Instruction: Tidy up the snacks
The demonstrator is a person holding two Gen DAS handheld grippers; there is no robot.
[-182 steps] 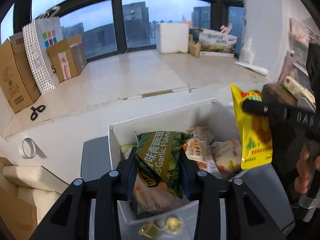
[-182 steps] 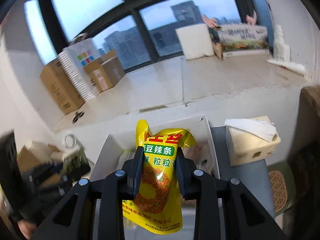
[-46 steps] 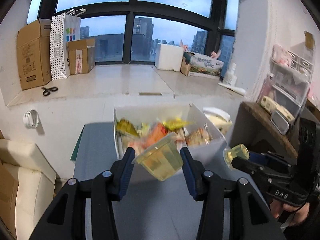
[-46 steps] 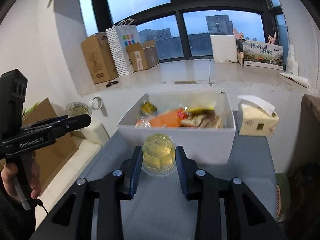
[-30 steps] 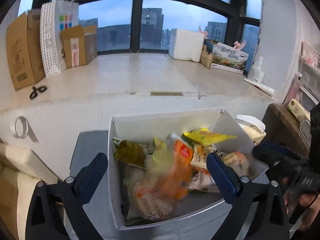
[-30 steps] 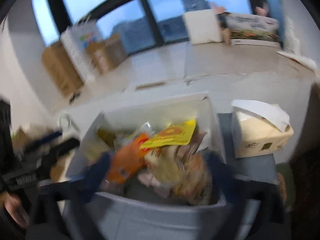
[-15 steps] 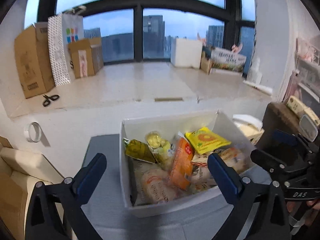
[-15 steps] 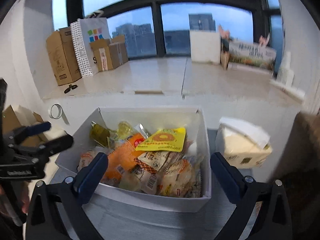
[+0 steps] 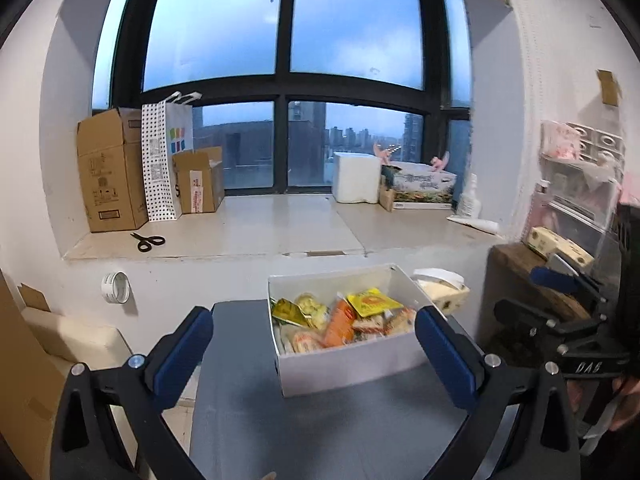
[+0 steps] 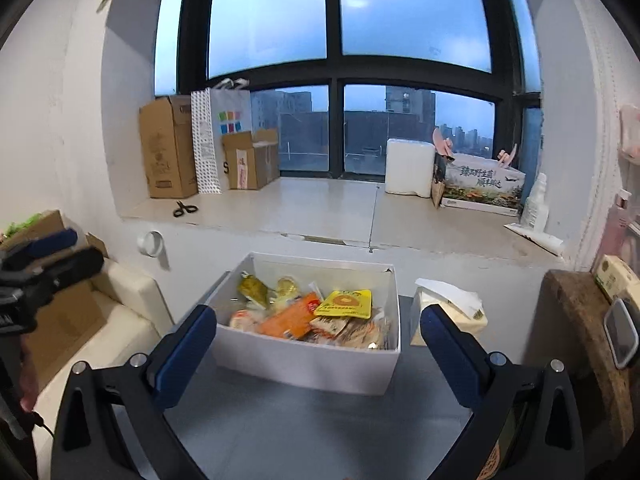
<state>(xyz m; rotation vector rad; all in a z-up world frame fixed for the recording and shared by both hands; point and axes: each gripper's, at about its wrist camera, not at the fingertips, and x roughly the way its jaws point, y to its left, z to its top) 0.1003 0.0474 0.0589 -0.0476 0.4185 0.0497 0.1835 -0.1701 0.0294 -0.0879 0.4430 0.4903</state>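
Observation:
A white box (image 9: 344,368) (image 10: 304,364) stands on the grey table, filled with snack packets: a yellow pouch (image 9: 372,302) (image 10: 345,303), an orange pack (image 9: 339,322) (image 10: 290,318) and a green-gold pack (image 9: 289,312) (image 10: 253,289) among them. My left gripper (image 9: 312,356) is open, held back from the box above the table, nothing between its blue pads. My right gripper (image 10: 318,354) is open too, empty, just short of the box's near wall. Each gripper shows at the edge of the other's view.
A tissue box (image 10: 448,312) (image 9: 440,290) sits right of the white box. A wooden stand (image 10: 580,320) is at the far right. The window sill (image 9: 248,228) holds cardboard boxes, a dotted bag, scissors (image 9: 149,241) and a foam box. A beige cushion (image 10: 120,312) lies left.
Both grippers pulled back and up from the box, which now looks smaller and farther. They were shut on jelly cups 1.5 s ago; both are now open and empty.

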